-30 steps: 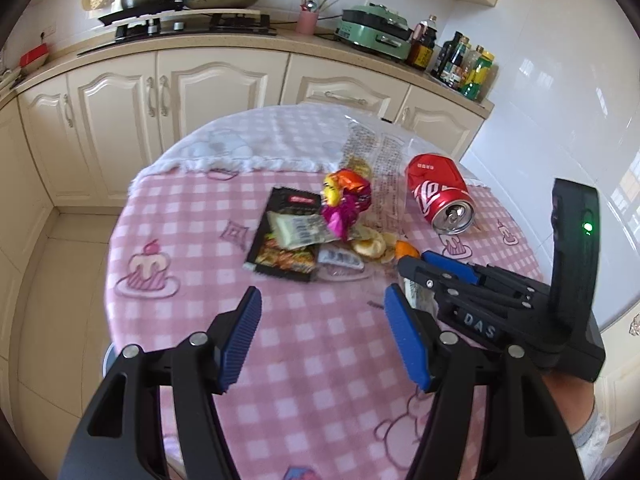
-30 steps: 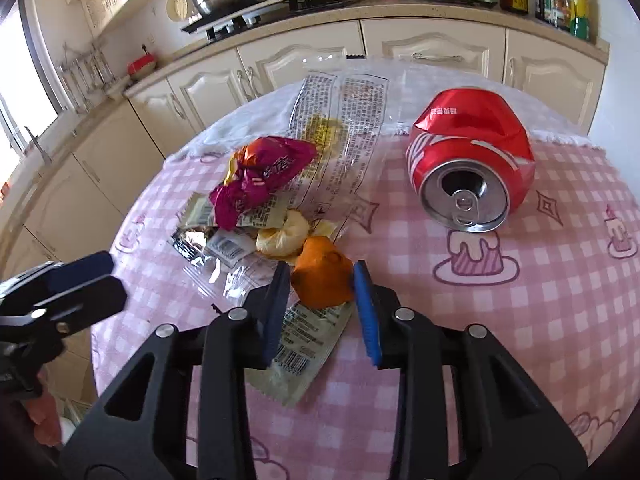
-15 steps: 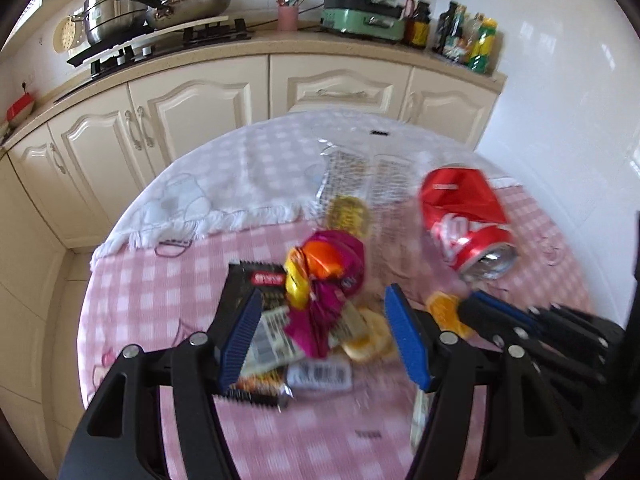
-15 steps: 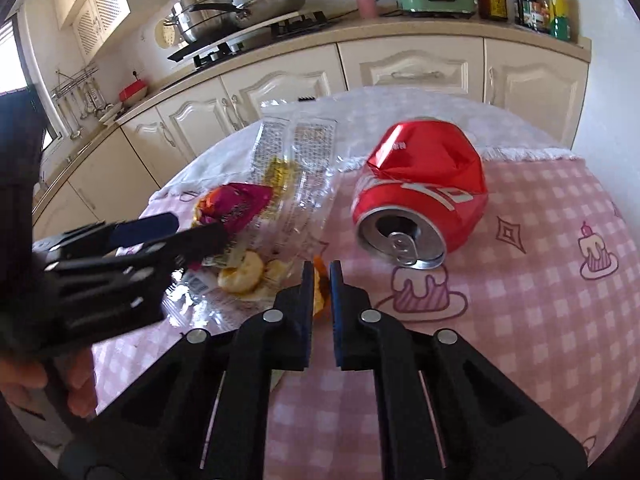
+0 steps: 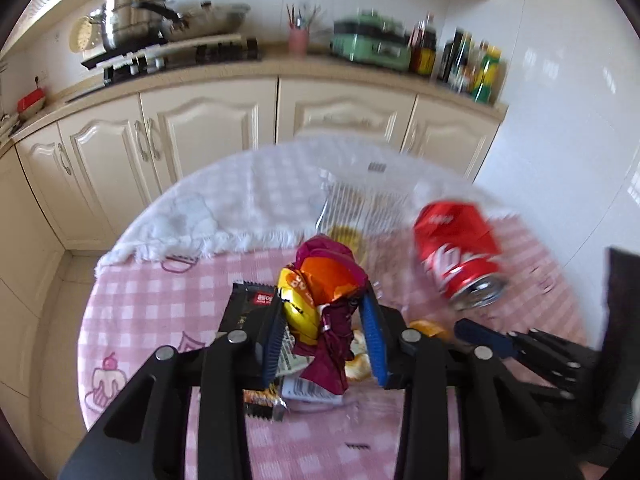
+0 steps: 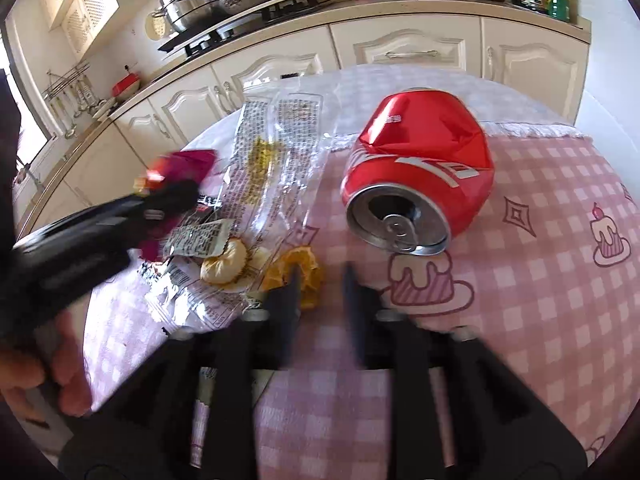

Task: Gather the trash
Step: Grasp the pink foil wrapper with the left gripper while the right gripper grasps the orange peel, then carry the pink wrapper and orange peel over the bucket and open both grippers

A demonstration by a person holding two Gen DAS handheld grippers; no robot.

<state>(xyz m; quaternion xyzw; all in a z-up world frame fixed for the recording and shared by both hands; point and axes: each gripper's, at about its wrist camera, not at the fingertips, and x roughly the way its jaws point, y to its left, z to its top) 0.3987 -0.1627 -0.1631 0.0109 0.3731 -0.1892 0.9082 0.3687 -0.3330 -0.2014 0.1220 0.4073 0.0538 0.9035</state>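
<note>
My left gripper has its blue pads on either side of a crumpled magenta, orange and yellow snack wrapper and touches it; it shows as a dark blur in the right wrist view. A black snack packet lies under it. My right gripper is open, with orange peel just ahead of its left finger. A dented red cola can lies on its side beyond it, also in the left wrist view. A clear printed wrapper and a pale fruit piece lie nearby.
The round table has a pink checked cloth with a white cloth at its far side. Cream kitchen cabinets stand behind, with pots on a stove and bottles on the counter.
My left gripper has moved forward over the trash pile and narrowed around the magenta wrapper. My right gripper, shut on the orange peel half a second ago, has opened, and the peel lies on the cloth.
</note>
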